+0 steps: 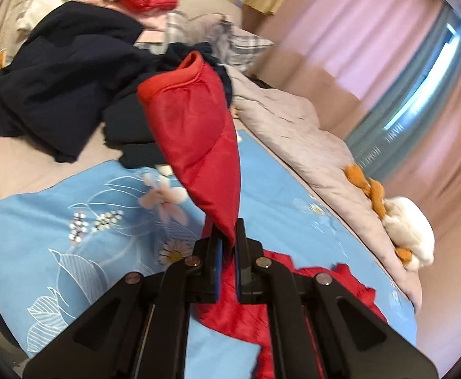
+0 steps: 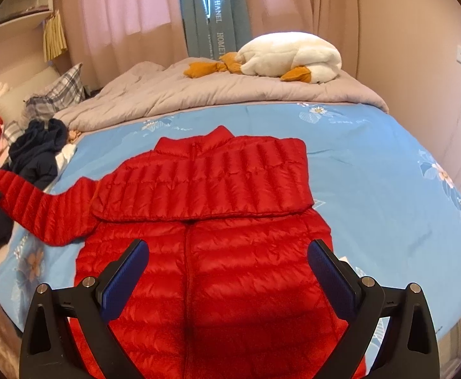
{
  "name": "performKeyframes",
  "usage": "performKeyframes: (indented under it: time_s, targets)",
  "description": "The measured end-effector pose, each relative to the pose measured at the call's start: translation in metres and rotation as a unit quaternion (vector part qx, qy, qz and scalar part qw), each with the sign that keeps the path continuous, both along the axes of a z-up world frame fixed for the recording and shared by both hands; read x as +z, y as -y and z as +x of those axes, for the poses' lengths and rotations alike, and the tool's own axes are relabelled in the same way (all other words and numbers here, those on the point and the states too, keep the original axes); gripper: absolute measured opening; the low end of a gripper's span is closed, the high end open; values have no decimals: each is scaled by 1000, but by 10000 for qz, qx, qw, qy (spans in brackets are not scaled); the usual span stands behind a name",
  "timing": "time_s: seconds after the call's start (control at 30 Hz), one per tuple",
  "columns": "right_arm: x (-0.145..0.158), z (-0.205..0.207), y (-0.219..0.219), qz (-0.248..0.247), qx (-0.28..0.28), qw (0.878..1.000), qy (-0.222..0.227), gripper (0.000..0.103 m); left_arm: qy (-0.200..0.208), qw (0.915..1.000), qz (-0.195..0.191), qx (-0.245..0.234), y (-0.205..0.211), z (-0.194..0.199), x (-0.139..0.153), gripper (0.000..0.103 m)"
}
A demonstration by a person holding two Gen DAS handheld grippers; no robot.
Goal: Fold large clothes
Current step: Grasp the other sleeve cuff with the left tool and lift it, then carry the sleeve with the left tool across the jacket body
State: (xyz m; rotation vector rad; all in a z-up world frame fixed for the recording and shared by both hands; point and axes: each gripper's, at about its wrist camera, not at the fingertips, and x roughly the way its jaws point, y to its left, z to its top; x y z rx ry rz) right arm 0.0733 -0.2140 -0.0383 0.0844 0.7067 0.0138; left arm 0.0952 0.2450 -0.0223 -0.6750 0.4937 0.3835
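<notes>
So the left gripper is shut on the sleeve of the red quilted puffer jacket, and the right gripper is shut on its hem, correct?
Not quite. The right gripper is open above the red quilted puffer jacket, holding nothing, as the right wrist view shows. The left gripper is shut on the sleeve.

Left wrist view: your camera looks down along its fingers, close over the blue bedspread (image 1: 72, 221).
Right wrist view: higher (farther back), facing the curtains (image 2: 129, 6).
Shared: red jacket (image 2: 205, 221), plush goose (image 1: 410, 230).

Jacket (image 2: 211, 252) on quilt (image 2: 372, 189); plush goose (image 2: 293, 53) behind it.
</notes>
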Motion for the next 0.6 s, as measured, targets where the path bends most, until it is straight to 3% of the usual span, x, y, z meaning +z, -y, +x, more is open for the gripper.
performKeyframes:
  time_s: [0.2,0.6]
  targets:
    - [2,-4,8,103,-65,9999,66,100,226,9983,286,-451,31,5,24,5]
    - [4,-10,21,355,-112,9992,140,100,342,9900,665,-1197,86,8,40,5]
